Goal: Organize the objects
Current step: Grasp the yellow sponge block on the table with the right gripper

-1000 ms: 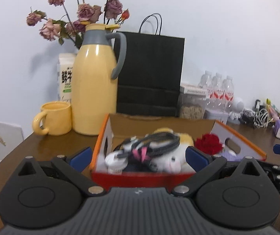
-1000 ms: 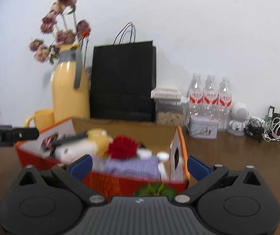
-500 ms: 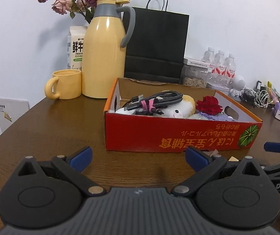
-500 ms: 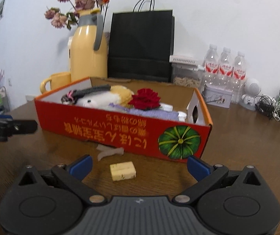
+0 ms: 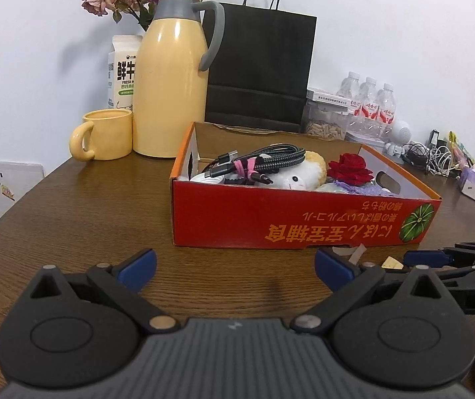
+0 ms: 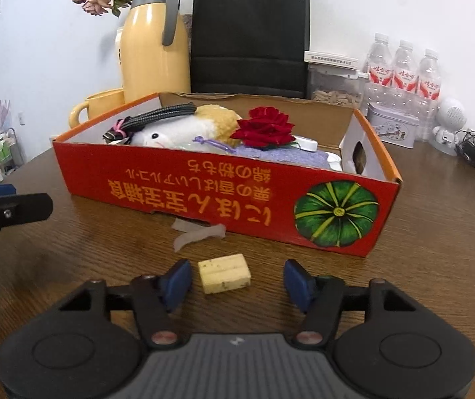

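A red cardboard box (image 5: 304, 226) (image 6: 204, 196) stands on the wooden table and holds a cable bundle (image 5: 260, 159), a plush toy (image 6: 184, 129), a red rose (image 6: 265, 128) and a purple cloth. A small yellow block (image 6: 224, 272) lies on the table in front of the box, with a pale scrap (image 6: 197, 232) beyond it. My right gripper (image 6: 237, 281) is open, its fingers either side of the block, low over the table. My left gripper (image 5: 234, 264) is open and empty, to the left in front of the box.
A yellow jug (image 5: 171, 76), yellow mug (image 5: 104, 134), milk carton (image 5: 121, 73), dried flowers and a black paper bag (image 5: 260, 69) stand behind the box. Water bottles (image 6: 403, 69), a seed jar, a tin, a white toy and tangled cables sit at the back right.
Both grippers have drawn back and dropped from over the box to the table in front. The right gripper's fingers have narrowed around the yellow block.
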`<action>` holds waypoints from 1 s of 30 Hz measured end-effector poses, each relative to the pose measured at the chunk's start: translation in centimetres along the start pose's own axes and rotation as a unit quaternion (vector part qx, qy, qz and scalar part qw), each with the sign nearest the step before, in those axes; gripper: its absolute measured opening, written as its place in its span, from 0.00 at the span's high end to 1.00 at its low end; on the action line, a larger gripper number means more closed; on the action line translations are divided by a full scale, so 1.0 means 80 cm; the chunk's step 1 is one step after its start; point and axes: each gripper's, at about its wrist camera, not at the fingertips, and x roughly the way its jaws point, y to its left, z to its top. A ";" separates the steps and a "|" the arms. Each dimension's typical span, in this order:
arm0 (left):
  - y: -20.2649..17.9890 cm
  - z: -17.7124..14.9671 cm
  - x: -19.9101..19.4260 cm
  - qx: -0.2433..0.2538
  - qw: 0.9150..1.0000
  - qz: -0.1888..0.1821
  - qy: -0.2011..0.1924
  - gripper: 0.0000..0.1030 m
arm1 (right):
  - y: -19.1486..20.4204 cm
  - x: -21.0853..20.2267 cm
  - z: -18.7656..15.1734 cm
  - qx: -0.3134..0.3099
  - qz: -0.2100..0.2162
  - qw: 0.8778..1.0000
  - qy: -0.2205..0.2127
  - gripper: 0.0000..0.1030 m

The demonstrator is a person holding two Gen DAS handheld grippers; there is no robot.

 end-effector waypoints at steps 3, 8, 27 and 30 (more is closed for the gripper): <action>0.001 0.000 -0.001 -0.002 1.000 -0.001 -0.001 0.00 | 0.003 -0.002 0.000 -0.006 0.009 1.000 -0.005 0.69; 0.002 0.001 -0.001 -0.003 1.000 -0.002 -0.001 0.00 | 0.008 -0.010 0.000 -0.011 0.004 1.000 -0.029 0.70; -0.009 -0.003 0.017 0.000 1.000 0.021 0.015 0.00 | -0.005 -0.032 0.001 0.000 -0.009 0.996 -0.094 0.70; -0.021 -0.002 0.021 0.001 1.000 0.021 0.016 0.00 | -0.012 -0.036 0.002 0.006 -0.010 0.995 -0.103 0.70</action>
